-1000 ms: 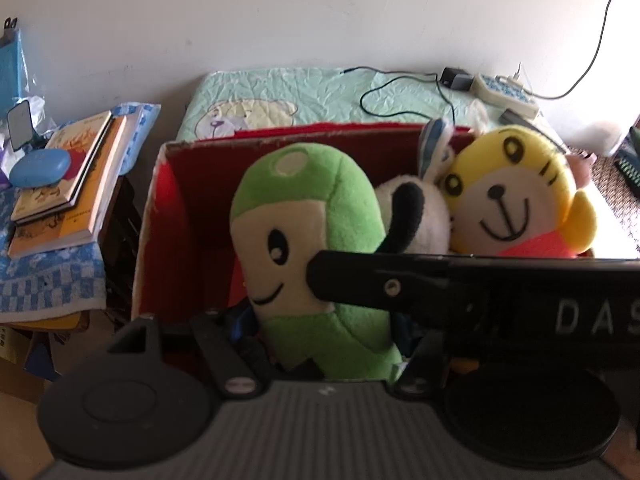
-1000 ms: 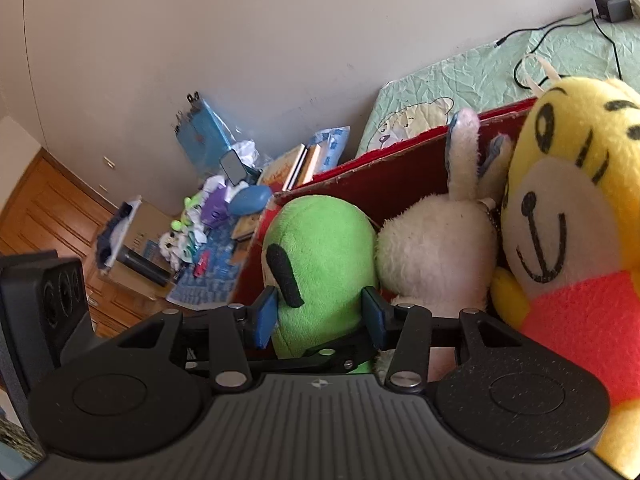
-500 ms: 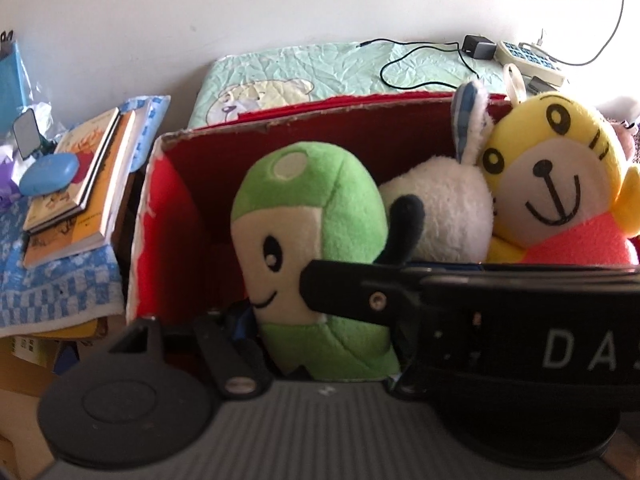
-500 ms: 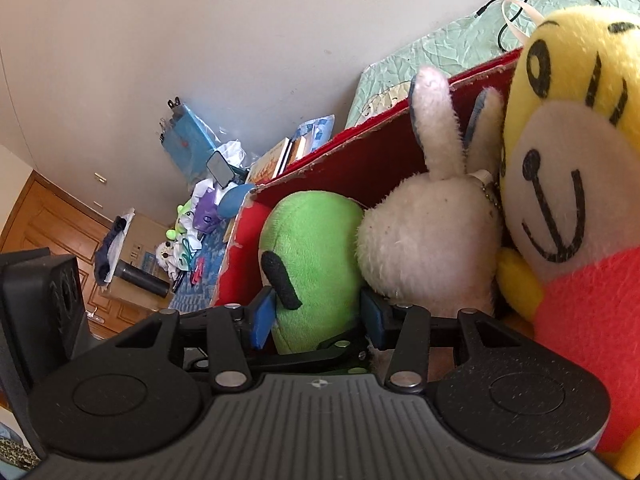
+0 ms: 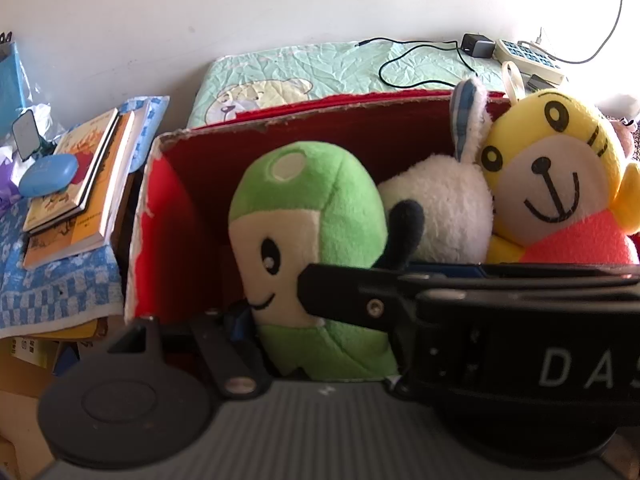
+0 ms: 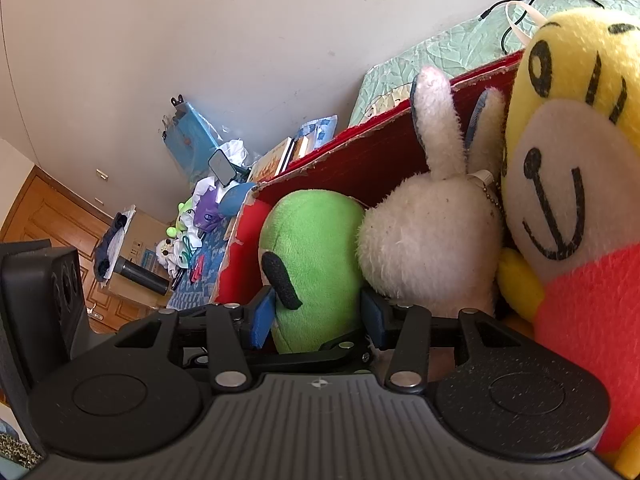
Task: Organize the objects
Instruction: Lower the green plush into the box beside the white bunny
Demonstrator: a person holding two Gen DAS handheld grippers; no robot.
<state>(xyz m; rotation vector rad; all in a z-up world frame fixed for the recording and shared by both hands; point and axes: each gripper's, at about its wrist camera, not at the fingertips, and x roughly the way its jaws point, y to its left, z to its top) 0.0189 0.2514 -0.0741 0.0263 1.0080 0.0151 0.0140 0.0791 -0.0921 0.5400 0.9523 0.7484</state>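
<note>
A: Where's the green plush toy [image 5: 320, 240]?

B: In the red cardboard box [image 5: 168, 216], at its left end, upright, pressed against the white rabbit toy [image 5: 444, 216]; the yellow bear toy [image 5: 560, 192] sits right of that.

A: The tongs?

B: The right gripper [image 6: 320, 316] clamps the green toy's lower body between its blue pads. The left gripper [image 5: 316, 344] sits low at the same toy, but I cannot tell its state (the right tool's black body crosses it).

A: Around the box?

B: Behind it, a pale green quilted mat [image 5: 304, 76] against a white wall, carrying a black cable [image 5: 420, 54]. Left of it, stacked books [image 5: 76, 184] on a blue checked cloth [image 5: 52, 284].
</note>
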